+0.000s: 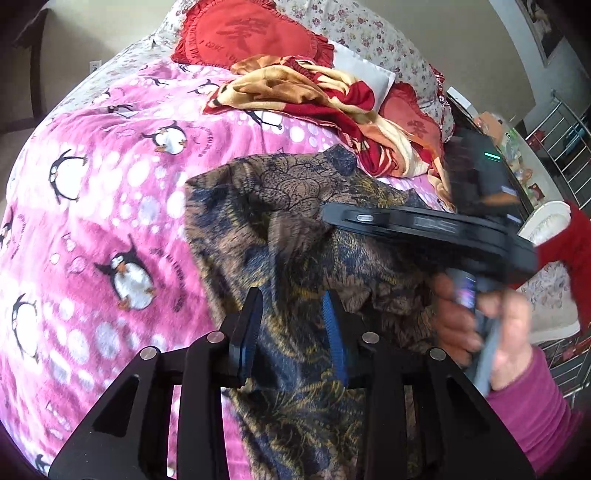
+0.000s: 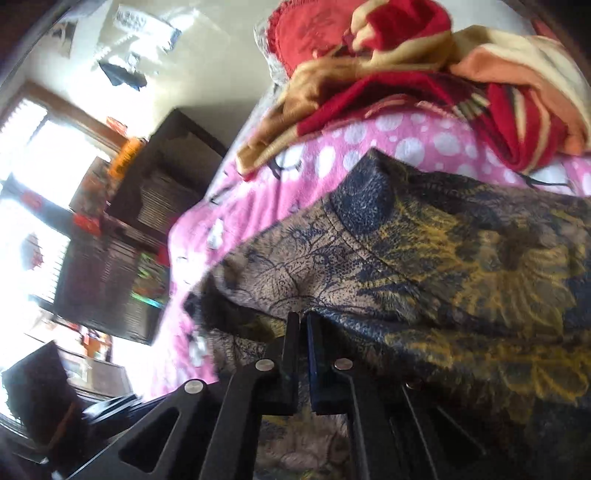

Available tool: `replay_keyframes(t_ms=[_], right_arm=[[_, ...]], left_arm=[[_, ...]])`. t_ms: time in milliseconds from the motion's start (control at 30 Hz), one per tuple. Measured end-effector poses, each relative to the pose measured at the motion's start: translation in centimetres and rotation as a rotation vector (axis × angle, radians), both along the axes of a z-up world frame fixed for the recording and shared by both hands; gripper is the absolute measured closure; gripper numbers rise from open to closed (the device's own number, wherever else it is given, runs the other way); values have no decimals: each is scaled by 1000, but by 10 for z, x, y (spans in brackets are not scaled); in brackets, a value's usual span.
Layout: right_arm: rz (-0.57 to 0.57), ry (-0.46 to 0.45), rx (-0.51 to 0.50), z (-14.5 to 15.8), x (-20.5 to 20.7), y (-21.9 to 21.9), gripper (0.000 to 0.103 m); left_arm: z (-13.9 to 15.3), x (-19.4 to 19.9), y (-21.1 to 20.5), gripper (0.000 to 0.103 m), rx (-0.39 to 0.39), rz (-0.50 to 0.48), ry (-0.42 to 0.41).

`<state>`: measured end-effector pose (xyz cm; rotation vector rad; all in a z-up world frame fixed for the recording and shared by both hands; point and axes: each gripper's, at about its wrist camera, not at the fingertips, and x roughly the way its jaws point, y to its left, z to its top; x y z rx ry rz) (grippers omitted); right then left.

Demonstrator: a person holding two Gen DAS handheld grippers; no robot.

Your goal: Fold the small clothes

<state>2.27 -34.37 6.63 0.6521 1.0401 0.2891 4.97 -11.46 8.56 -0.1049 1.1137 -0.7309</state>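
A brown, navy and gold patterned garment [image 1: 295, 229] lies bunched on the pink penguin blanket [image 1: 110, 184]. My left gripper [image 1: 293, 299] is open just above the garment's near part, with cloth between and under its fingers. In the right wrist view the same garment [image 2: 424, 251] fills the right side, and my right gripper [image 2: 301, 317] is shut on a fold at its edge. The right gripper's body and the hand holding it [image 1: 480, 314] show at the right of the left wrist view.
A crumpled red and tan blanket [image 1: 325, 103] and red heart cushions [image 1: 240, 33] lie at the head of the bed. The bed's edge [image 2: 192, 258] drops off to dark furniture [image 2: 147, 206] and a bright window. A metal rack [image 1: 565, 140] stands at the far right.
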Motion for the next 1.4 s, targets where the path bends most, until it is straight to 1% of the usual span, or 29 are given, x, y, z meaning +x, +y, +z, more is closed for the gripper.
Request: replay_keyframes(t_ms=[33,67,100,133,233,267,300,367,400,467,533,567,600,667,700,767,800,833,867,900,967,1000,1133,1167,1200,1233,1333,1367,1400], right_arm=[[-4,-21,-10,8,-9,-5,80],[3,-48,-28,20,-23,-11,68],[29,-74,-49,32,-40,-15,63],[55,-89,-76,41,-54,-16,63],[156,-135,-276,58,-108,-17,58],[173,-145,-366,58,-125,-16,53],[191,-155,-475,55,-139,-14,53],[221,-171,-667,44,-156,-8,53],[229,-183,-729,39,-161,-8,53],[234,-210,-790,32,-162,-9,53],[250,-199,-844,20,-150,-4,86],[255,-176,-847,16,-147,-2,103],[263,-171,-807,11,-139,4,103],[311,-190,-688,19,-148,6,103],[328,-197,-698,21,-154,11,103],[280,-237,-780,24,-160,15,103],[247,-278,-792,29,-162,13,99],[235,-290,-786,31,-160,12,90],[236,-271,-776,31,-155,11,56],[244,-249,-768,28,-150,12,47],[262,-280,-783,24,-145,19,47],[275,-294,-815,22,-144,23,47],[335,-311,-1024,5,-137,47,47],[336,-312,-1078,-1,-134,51,59],[335,-302,-1103,-5,-131,52,87],[337,-288,-1089,-6,-130,51,93],[297,-284,-866,15,-137,41,94],[297,-283,-790,25,-143,39,95],[302,-280,-744,29,-147,39,95]], left_arm=[[-2,1,-5,62,1,-2,4],[-4,1,-7,60,1,-2,6],[-7,2,-12,60,3,0,11],[-11,4,-16,60,10,8,17],[-21,12,-27,60,28,25,17],[-24,14,-32,60,35,25,20],[-27,16,-36,60,42,23,24],[-32,18,-44,60,71,18,20],[-32,19,-46,61,84,16,17],[-32,20,-48,84,95,19,11],[-26,22,-43,91,90,19,24],[-22,21,-39,91,76,16,28],[-17,19,-34,91,71,13,24],[-9,14,-25,91,75,3,-4],[-8,13,-22,91,82,3,-11],[-10,11,-19,91,88,0,-6],[-12,10,-20,91,92,-7,0],[-13,9,-21,91,97,-7,2],[-15,8,-23,91,109,-6,5],[-15,8,-23,91,111,-6,7],[-14,7,-24,91,105,-4,3],[-14,7,-25,91,107,-3,2],[-16,10,-27,91,110,5,12],[-15,11,-27,91,107,13,15],[-13,11,-26,91,102,16,15],[-10,10,-25,91,96,16,13],[6,2,-22,91,78,-1,-17],[10,-1,-22,87,73,-4,-32],[12,-4,-23,84,68,-3,-43]])
